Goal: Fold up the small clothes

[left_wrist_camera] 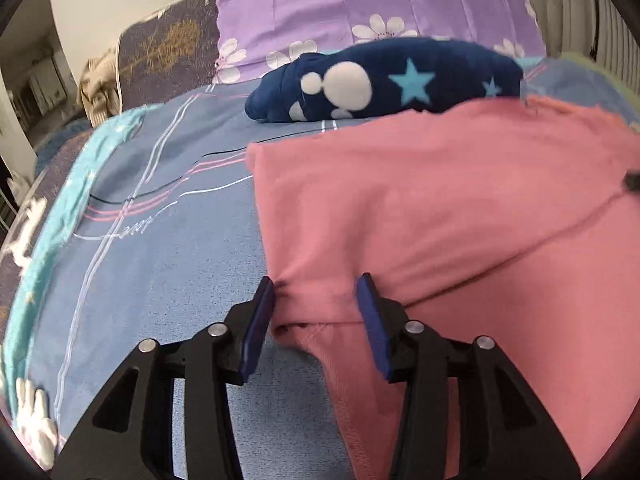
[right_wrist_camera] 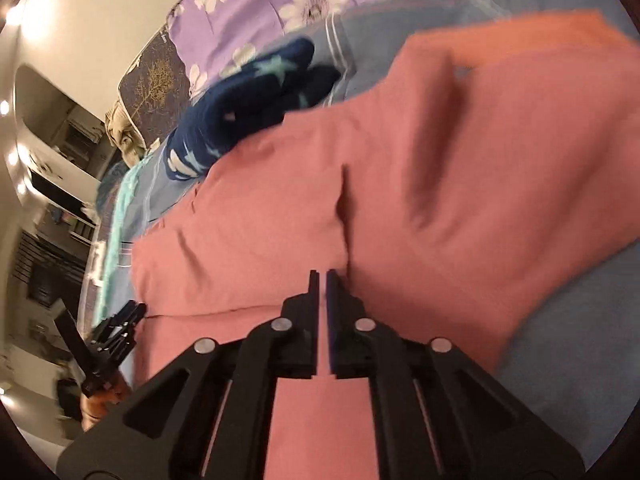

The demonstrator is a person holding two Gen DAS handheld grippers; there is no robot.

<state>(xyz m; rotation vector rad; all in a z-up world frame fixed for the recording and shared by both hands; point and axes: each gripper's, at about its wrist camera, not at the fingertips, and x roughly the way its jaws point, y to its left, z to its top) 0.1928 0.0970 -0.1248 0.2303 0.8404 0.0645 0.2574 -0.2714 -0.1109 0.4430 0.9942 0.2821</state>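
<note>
A pink garment [left_wrist_camera: 420, 200] lies spread on the blue bedsheet [left_wrist_camera: 160, 240], with a hemmed edge running toward the camera. My left gripper [left_wrist_camera: 316, 292] is open over its near left corner; a fold of pink cloth sits between the blue pads [left_wrist_camera: 260, 320] without being pressed. In the right wrist view the same pink garment [right_wrist_camera: 280, 220] fills the middle, creased near my right gripper [right_wrist_camera: 321, 276]. Its jaws stand almost together with a thin slit, and whether cloth is pinched there is unclear. The left gripper [right_wrist_camera: 120, 320] shows at the lower left, held by a hand [right_wrist_camera: 100, 400].
A navy fleece piece with stars and white dots [left_wrist_camera: 384, 84] lies bunched behind the pink garment. A purple flowered pillow [left_wrist_camera: 340, 12] stands at the head of the bed. The bed's edge with a teal border [left_wrist_camera: 60, 220] runs along the left.
</note>
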